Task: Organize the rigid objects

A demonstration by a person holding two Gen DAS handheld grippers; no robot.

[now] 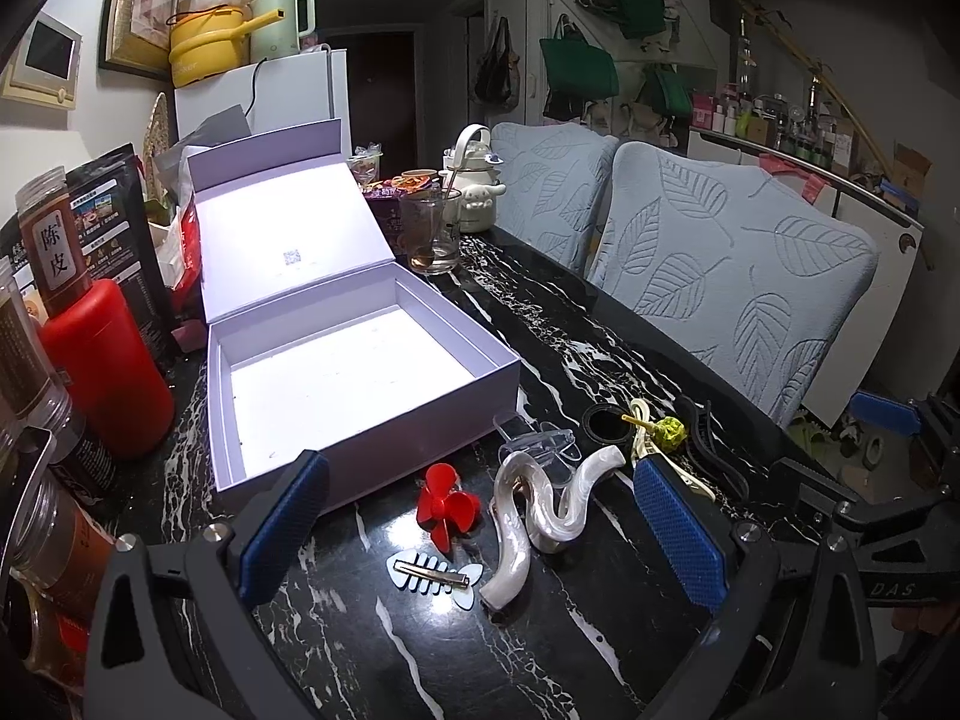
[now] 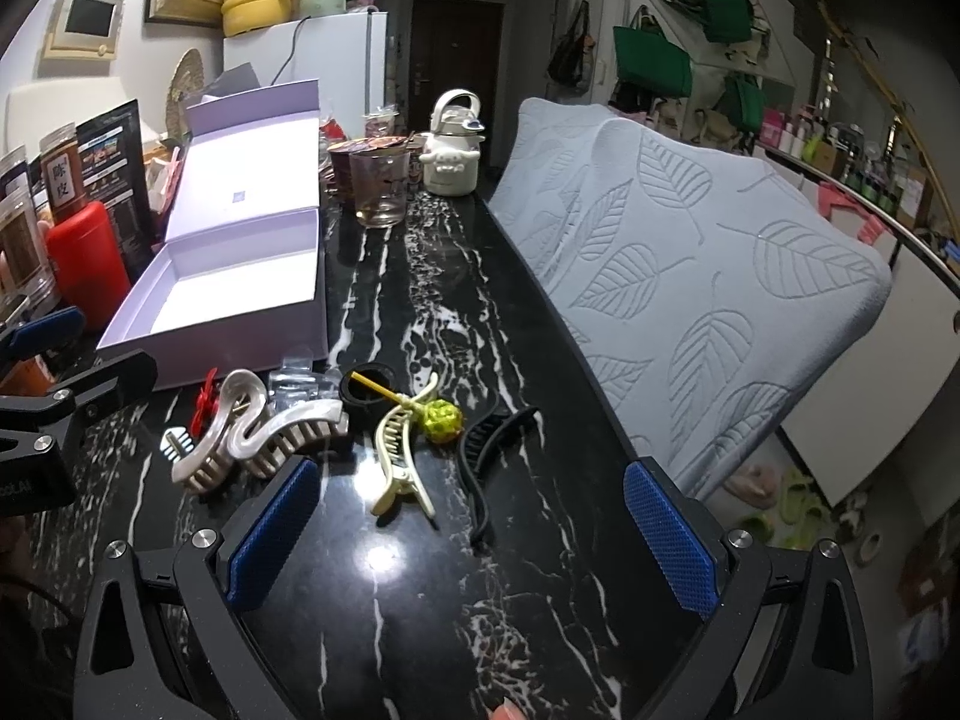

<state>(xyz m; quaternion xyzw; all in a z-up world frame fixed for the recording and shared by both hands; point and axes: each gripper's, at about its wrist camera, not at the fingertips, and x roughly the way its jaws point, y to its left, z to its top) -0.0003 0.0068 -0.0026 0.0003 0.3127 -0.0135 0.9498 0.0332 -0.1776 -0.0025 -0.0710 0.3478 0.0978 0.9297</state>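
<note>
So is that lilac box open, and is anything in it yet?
Open and empty: the lilac box has its lid tipped back, and its floor shows bare.

Both fisheye views are dim, and their corners fall to black vignette. Straight edges bow strongly toward the rims. The white box (image 1: 336, 384) interior blows out to glare at centre left. A bright overhead reflection spots the glossy marble table (image 2: 384, 561) at lower centre. Focus stays fairly sharp, with slight softness at the edges.

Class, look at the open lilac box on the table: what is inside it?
The lilac box shows only a bare white floor; no clips lie in it. Its near wall hides the strip of floor just behind it.
</note>
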